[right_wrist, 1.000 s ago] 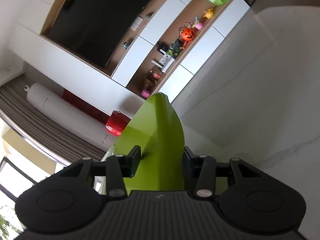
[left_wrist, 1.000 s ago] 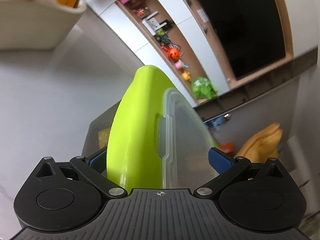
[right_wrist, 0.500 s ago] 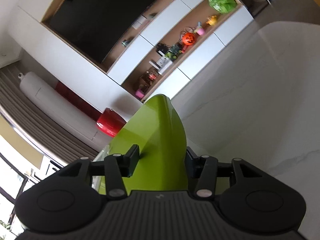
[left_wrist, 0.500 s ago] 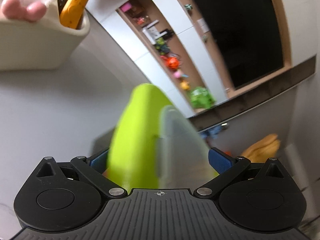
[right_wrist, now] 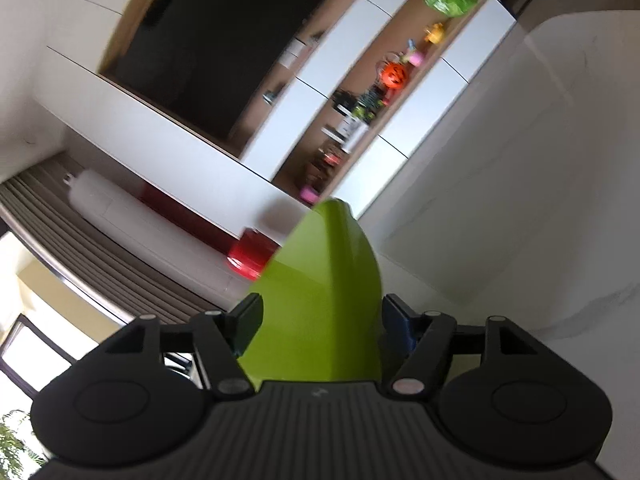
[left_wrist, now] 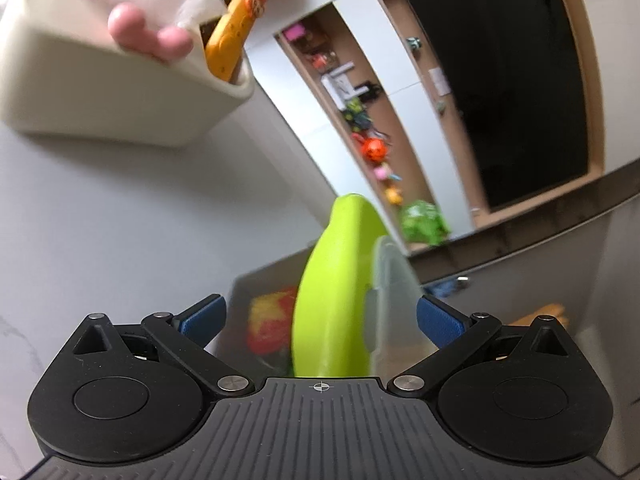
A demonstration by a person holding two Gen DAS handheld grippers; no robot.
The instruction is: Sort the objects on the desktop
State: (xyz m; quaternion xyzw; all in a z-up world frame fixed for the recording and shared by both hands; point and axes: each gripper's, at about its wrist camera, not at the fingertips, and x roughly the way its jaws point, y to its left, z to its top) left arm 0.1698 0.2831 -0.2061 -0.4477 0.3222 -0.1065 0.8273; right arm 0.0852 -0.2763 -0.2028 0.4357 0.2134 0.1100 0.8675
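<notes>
A lime green container (left_wrist: 334, 292) with a frosted clear lid (left_wrist: 394, 304) stands between the blue pads of my left gripper (left_wrist: 322, 320), whose jaws are spread wide and stand apart from it. In the right wrist view my right gripper (right_wrist: 320, 320) is shut on the same green container (right_wrist: 320, 300), gripping its sides. A beige desk organiser (left_wrist: 120, 92) sits at upper left on the white table (left_wrist: 120, 240), holding an orange object (left_wrist: 234, 46), tissue and a pink item.
A clear box holding red and yellow things (left_wrist: 268, 320) lies behind the green container. A wall unit with toy-filled shelves (left_wrist: 360, 120) and a dark screen (right_wrist: 208, 40) stands beyond the table. A red stool (right_wrist: 250, 258) is on the floor.
My left gripper has opened and let go of the green container. The left view has tilted so the beige organiser shows lower. My right gripper still holds the container.
</notes>
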